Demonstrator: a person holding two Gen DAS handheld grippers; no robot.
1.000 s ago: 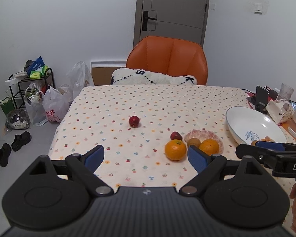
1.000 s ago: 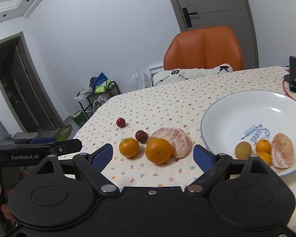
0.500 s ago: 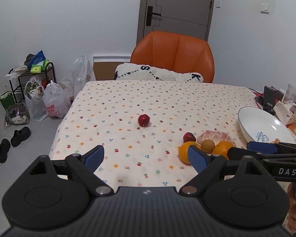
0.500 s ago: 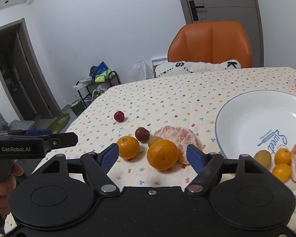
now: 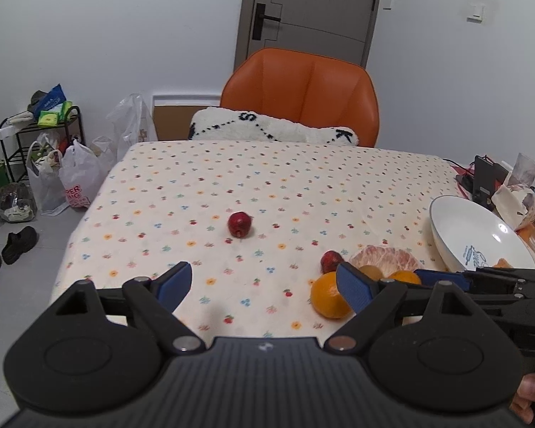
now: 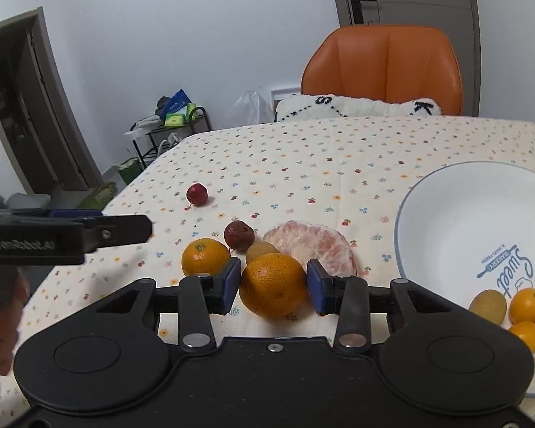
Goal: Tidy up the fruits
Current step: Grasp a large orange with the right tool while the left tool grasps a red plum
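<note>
My right gripper (image 6: 273, 283) is shut on a large orange (image 6: 273, 296) that rests on the tablecloth, a blue pad pressed to each side. Beside it lie a smaller orange (image 6: 205, 256), a dark red fruit (image 6: 239, 234), a kiwi (image 6: 260, 251) and a peeled pomelo half (image 6: 314, 246). A small red fruit (image 5: 239, 224) sits alone mid-table. The white bowl (image 6: 456, 214) to the right holds a kiwi (image 6: 488, 305), two small oranges (image 6: 526, 299) and a peeled piece. My left gripper (image 5: 264, 281) hovers open and empty over the table's near edge.
An orange chair (image 5: 299, 100) with a white cushion stands at the far side. A phone stand (image 5: 483, 178), a crumpled bag and cups crowd the right edge behind the bowl. Bags and a rack (image 5: 35, 142) stand on the floor at the left.
My right gripper moved forward around the large orange and its jaws closed onto it. My left gripper drew back to the left, still open.
</note>
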